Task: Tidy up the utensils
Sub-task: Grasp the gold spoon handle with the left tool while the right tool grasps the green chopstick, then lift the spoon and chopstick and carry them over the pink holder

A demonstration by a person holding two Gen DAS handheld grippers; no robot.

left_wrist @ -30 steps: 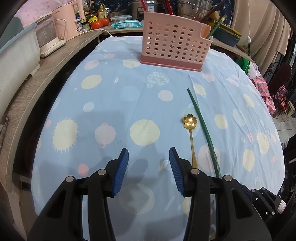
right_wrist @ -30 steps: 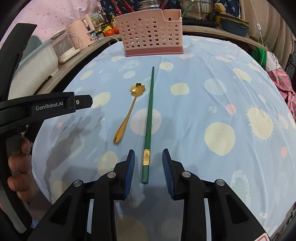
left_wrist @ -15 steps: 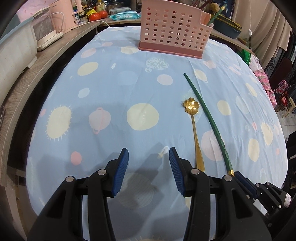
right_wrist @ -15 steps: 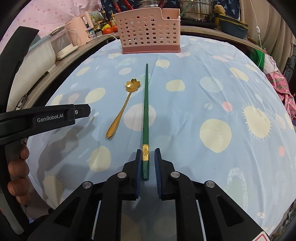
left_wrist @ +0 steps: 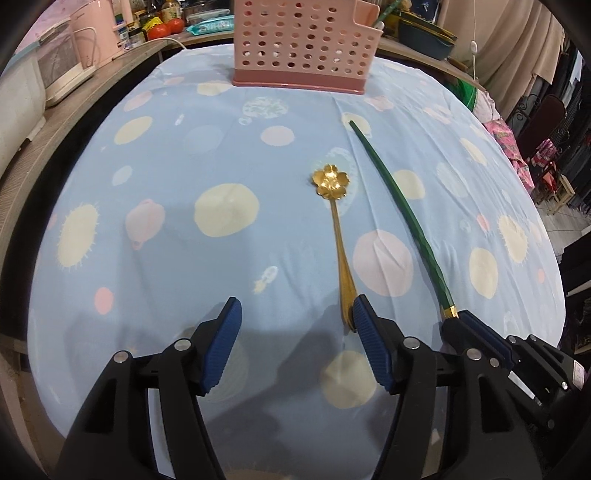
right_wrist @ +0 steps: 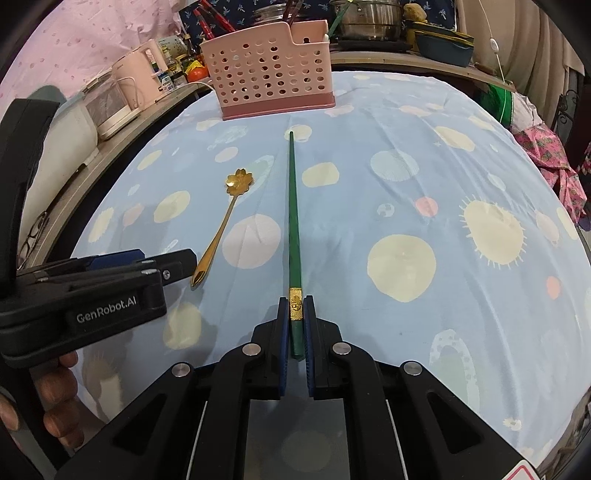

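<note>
We count one green chopstick [right_wrist: 294, 218], one gold spoon [left_wrist: 337, 236] with a flower-shaped bowl, and one pink perforated caddy [left_wrist: 304, 44] on the table, plus two grippers. The chopstick and spoon lie side by side, apart, both pointing toward the caddy at the far end of the table. Our right gripper [right_wrist: 295, 325] is clamped on the chopstick's near end, its blue pads pressing either side just at the gold band; a second ago those jaws stood apart around that end with the chopstick untouched. Our left gripper [left_wrist: 295, 332] has its jaws opening, now visibly wider than a second ago, with only cloth between them; the spoon's handle tip sits just outside its right pad, touching or nearly so, we cannot tell which. Since the earlier frame this gripper has come closer to the spoon and lower over the cloth. The surface is a light blue tablecloth [left_wrist: 155, 177] printed with pale yellow and pink circles and suns. Around it we see a wooden counter [left_wrist: 92, 85] with a pink kettle [right_wrist: 136, 85], tomatoes [left_wrist: 166, 27], steel pots [right_wrist: 365, 18], and hanging clothes at the right.
</note>
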